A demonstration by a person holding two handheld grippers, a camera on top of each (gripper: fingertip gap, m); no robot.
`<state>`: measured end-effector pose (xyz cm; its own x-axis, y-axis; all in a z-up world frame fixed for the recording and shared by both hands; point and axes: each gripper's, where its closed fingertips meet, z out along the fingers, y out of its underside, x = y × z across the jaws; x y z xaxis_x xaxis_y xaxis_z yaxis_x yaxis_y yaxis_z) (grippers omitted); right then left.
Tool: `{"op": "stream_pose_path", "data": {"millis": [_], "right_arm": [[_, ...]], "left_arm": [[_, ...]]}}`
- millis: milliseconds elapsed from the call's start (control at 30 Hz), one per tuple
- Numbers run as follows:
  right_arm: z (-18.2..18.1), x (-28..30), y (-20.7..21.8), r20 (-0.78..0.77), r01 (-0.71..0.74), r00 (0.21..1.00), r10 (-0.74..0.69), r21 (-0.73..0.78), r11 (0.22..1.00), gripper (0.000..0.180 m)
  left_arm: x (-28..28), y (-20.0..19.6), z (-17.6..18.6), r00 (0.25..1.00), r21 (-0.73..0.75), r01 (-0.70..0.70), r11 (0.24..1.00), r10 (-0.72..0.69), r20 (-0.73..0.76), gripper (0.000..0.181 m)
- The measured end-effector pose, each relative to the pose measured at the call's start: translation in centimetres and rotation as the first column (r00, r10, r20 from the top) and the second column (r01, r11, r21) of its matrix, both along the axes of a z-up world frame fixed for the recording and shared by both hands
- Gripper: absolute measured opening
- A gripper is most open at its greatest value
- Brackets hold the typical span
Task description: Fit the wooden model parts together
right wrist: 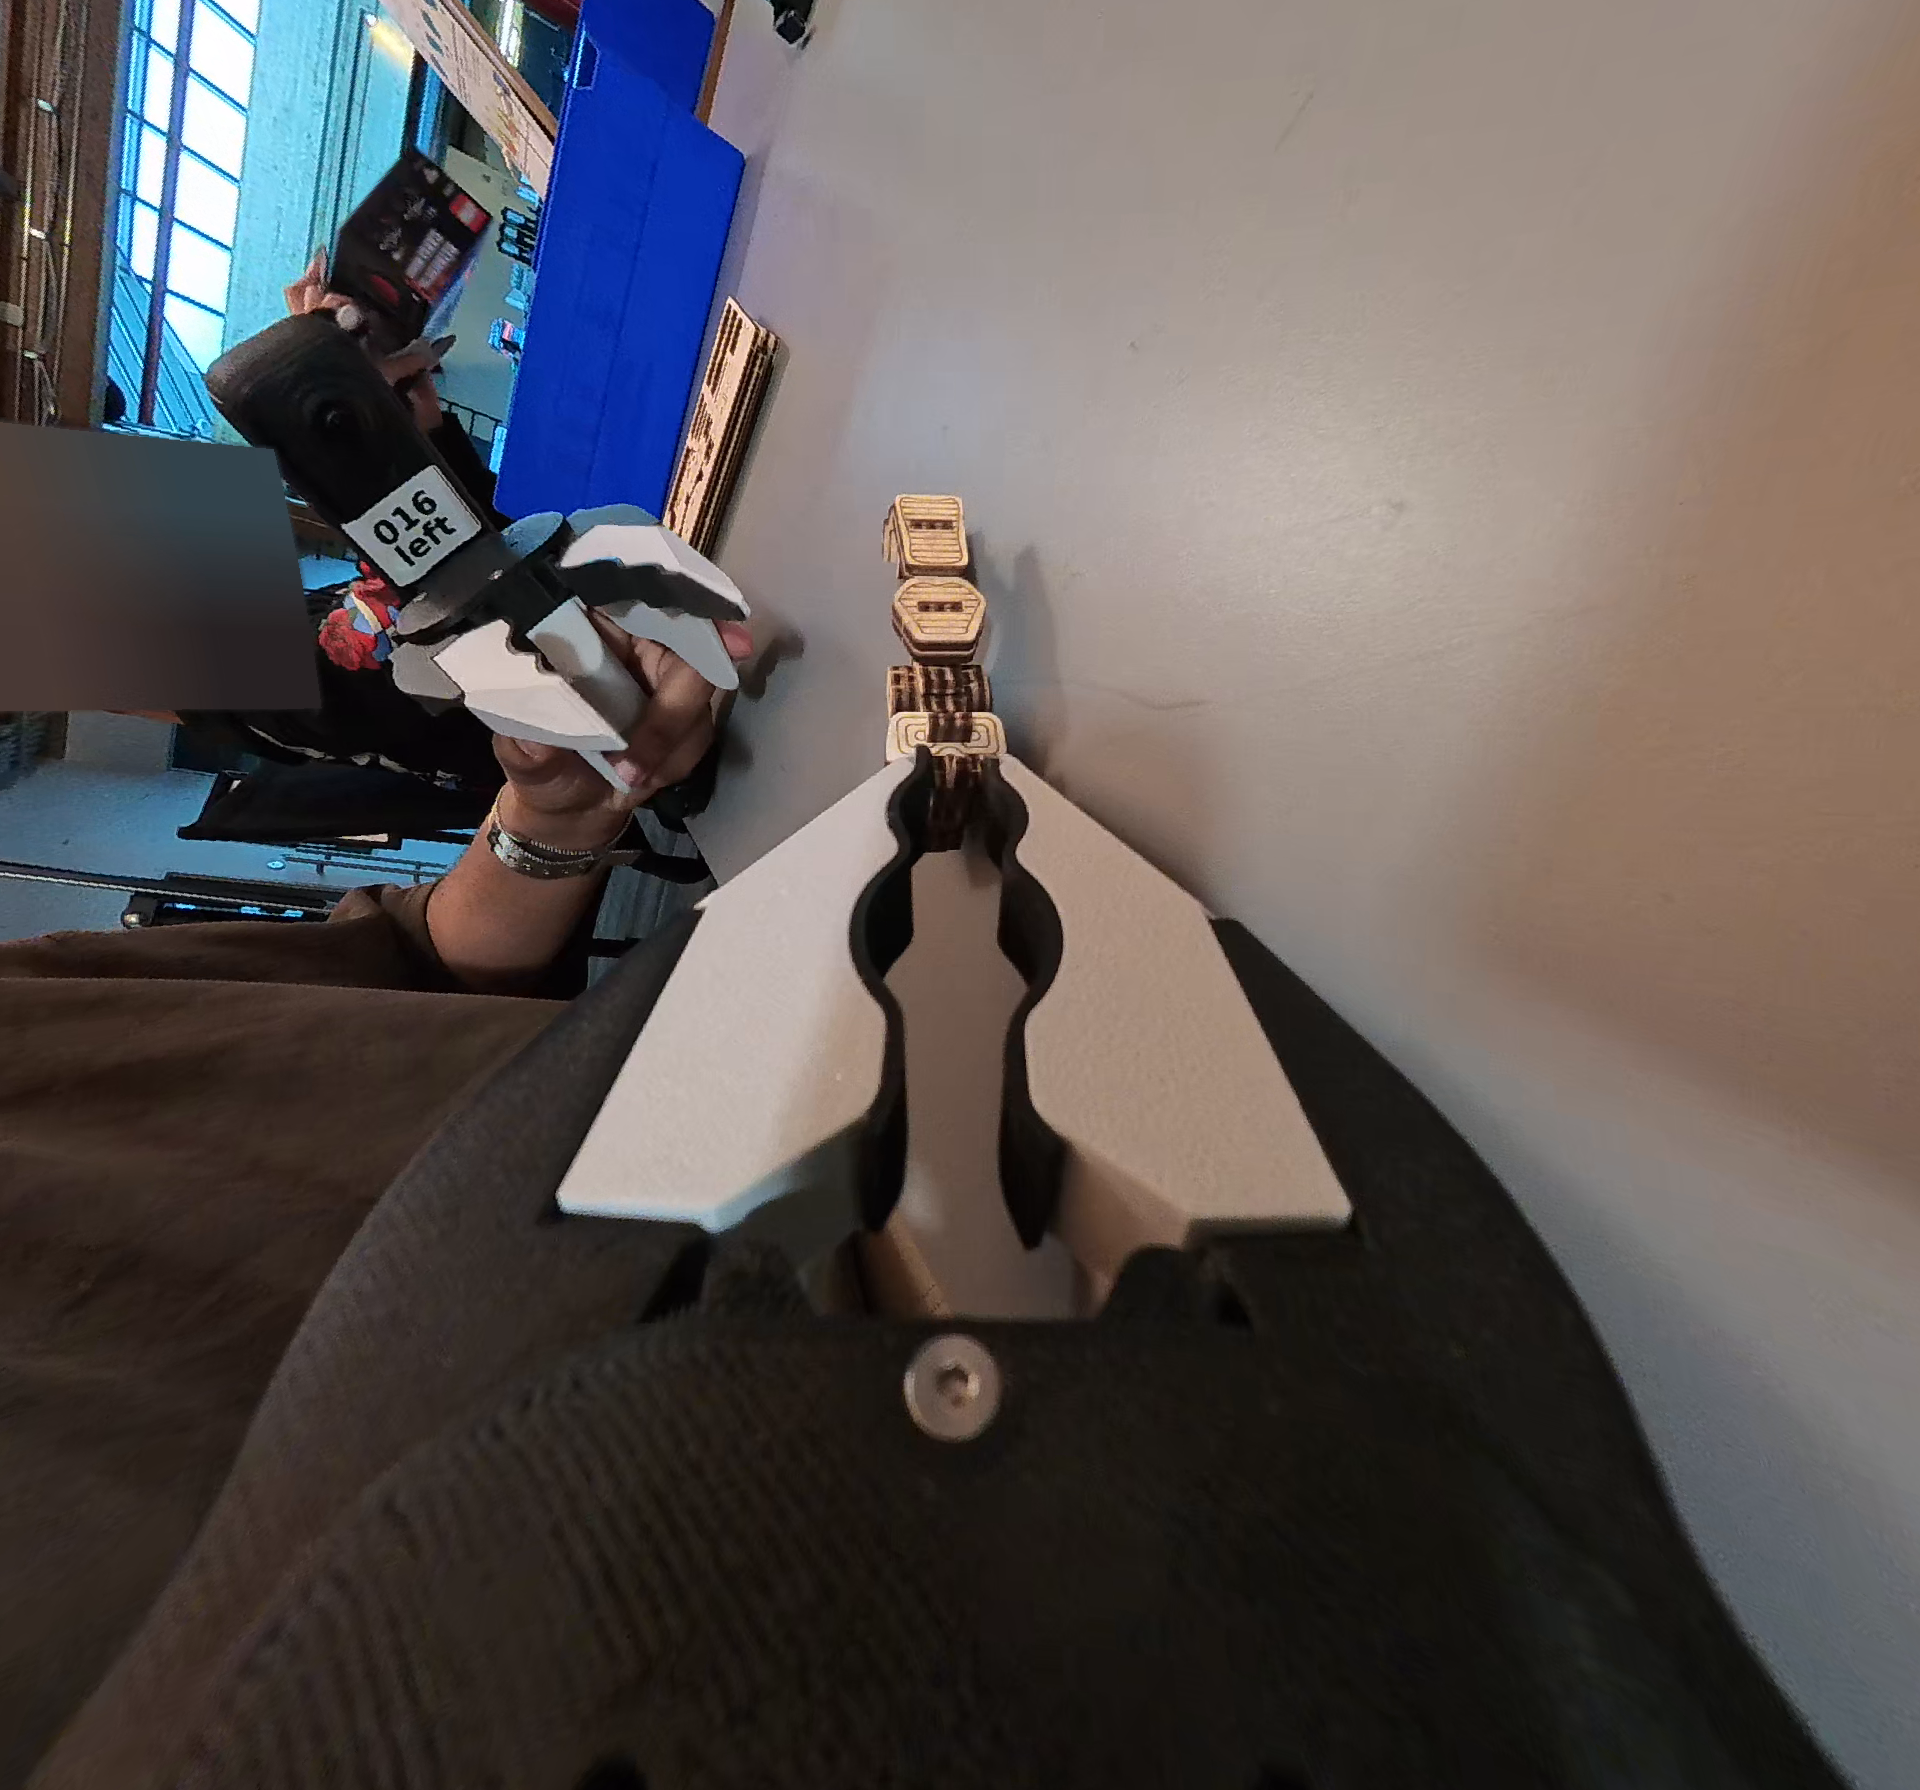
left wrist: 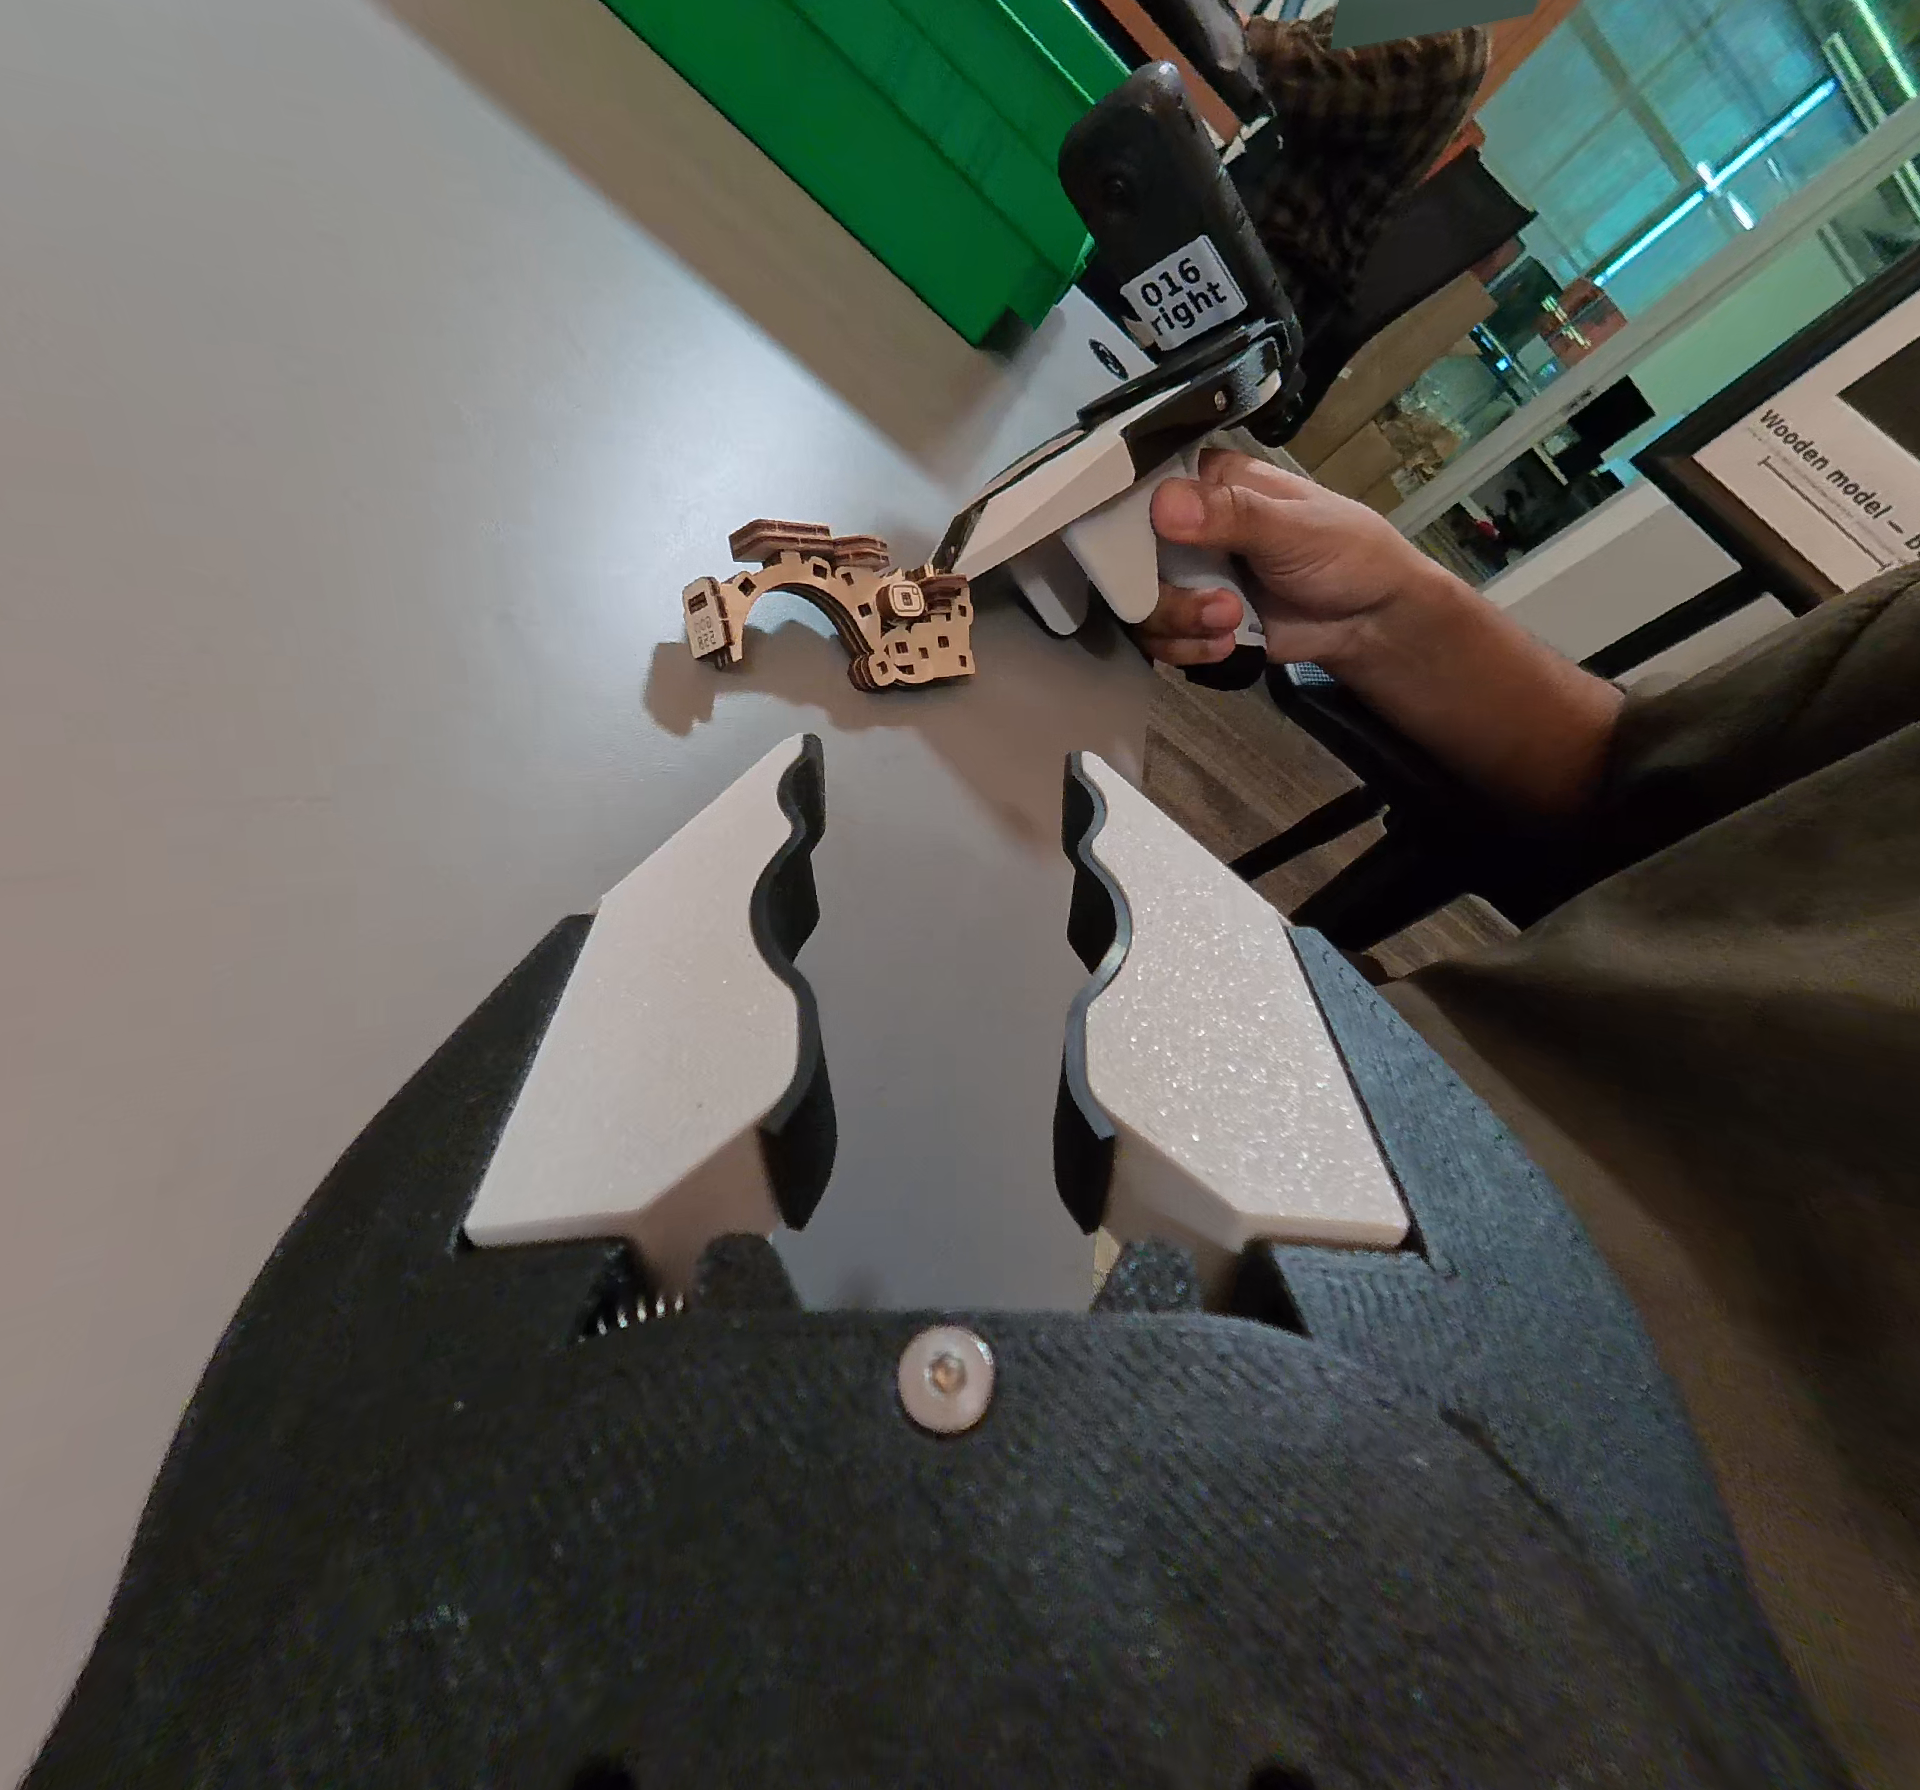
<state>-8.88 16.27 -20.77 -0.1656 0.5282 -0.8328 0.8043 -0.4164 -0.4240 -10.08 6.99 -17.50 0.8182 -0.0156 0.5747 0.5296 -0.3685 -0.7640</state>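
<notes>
Grey worktop (left wrist: 312,390) carries the work, with a green bin (left wrist: 831,78) toward its far edge in the left wrist view, and a blue bin (right wrist: 613,286) with a stack of wooden sheets (right wrist: 722,431) beside it in the right wrist view. The wooden model (left wrist: 831,613), an arched, bridge-like assembly, stands on the worktop near the edge closest to the person. The right gripper (right wrist: 951,784) has its jaws drawn narrow and clamped on one end of the model. The left gripper (left wrist: 940,774) hovers just short of the model with its jaws wide and nothing between them. For the step in hand, the right gripper probably serves as a fixture: hold the model level against the worktop, avoid twisting the thin plywood, and press any added part straight along its slot. The left gripper should approach the free end squarely. No loose part waiting to be fitted shows in either view. From the right wrist view the model is seen end-on, so its arch and its far end are foreshortened. Whether every joint is fully seated cannot be judged. The wide-angle lens bends the worktop edges.
</notes>
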Motion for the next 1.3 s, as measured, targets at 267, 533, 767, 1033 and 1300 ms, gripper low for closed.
{"op": "stream_pose_path", "data": {"millis": [267, 533, 767, 1033, 1300], "right_arm": [[0.1, 0.1, -0.2, -0.010, -0.009, 1.000, 0.009, 0.009, 1.000, 0.008], [0.1, 0.1, -0.3, -0.018, -0.015, 1.000, 0.016, 0.018, 1.000, 0.008], [0.3, 0.0, -0.7, -0.043, -0.030, 0.999, 0.032, 0.050, 0.998, 0.008], [0.4, 0.1, -1.0, -0.063, -0.047, 0.997, 0.051, 0.064, 0.997, 0.008], [0.4, 0.1, -1.2, -0.076, -0.057, 0.995, 0.064, 0.092, 0.994, 0.008]], "left_arm": [[-0.1, 0.0, 0.0, 1.000, -0.001, -0.003, 1.000, 0.003, 0.004, 0.044], [-0.1, 0.0, -0.1, 1.000, -0.004, -0.003, 1.000, 0.003, 0.008, 0.044], [-0.2, 0.0, -0.1, 1.000, -0.002, -0.005, 1.000, 0.005, 0.018, 0.044], [0.0, 0.1, -0.2, 1.000, -0.017, -0.002, 1.000, 0.002, -0.004, 0.044], [0.0, 0.1, -0.2, 1.000, -0.017, -0.001, 1.000, 0.001, -0.005, 0.044]]}}
